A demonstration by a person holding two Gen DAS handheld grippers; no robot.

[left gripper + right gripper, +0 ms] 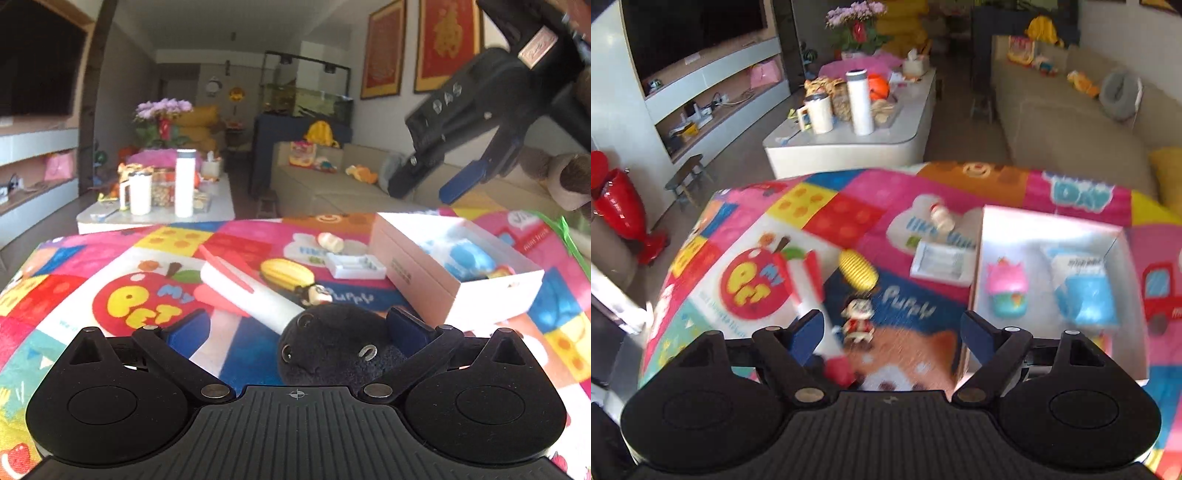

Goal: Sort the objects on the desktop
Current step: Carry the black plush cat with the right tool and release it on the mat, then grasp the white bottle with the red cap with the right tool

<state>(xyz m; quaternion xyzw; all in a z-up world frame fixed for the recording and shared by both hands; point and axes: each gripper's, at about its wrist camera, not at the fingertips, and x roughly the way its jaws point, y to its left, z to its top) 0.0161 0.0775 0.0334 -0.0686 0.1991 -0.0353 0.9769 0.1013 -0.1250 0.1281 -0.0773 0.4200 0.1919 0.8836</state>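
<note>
My left gripper [297, 325] hovers low over the colourful mat [110, 258] with its jaws wide apart. A black plush toy [332, 347] lies between them, against the right finger [408, 326] only. A white and red rocket toy [243, 291] leans on the plush. Past it are a yellow ridged toy [286, 273], a small figurine [318, 295], a small white tray [354, 266] and a little bottle [330, 242]. My right gripper [894, 328] stands open in the air above the figurine [857, 321], beside the white box [1052, 221], which holds a pink toy [1006, 291] and a blue pack [1086, 295].
The right gripper [424, 192] hangs above the box's [417, 273] far side in the left wrist view. Beyond the mat's far edge stand a white coffee table [849, 147] with a mug and a flask, and a beige sofa [1052, 122] on the right.
</note>
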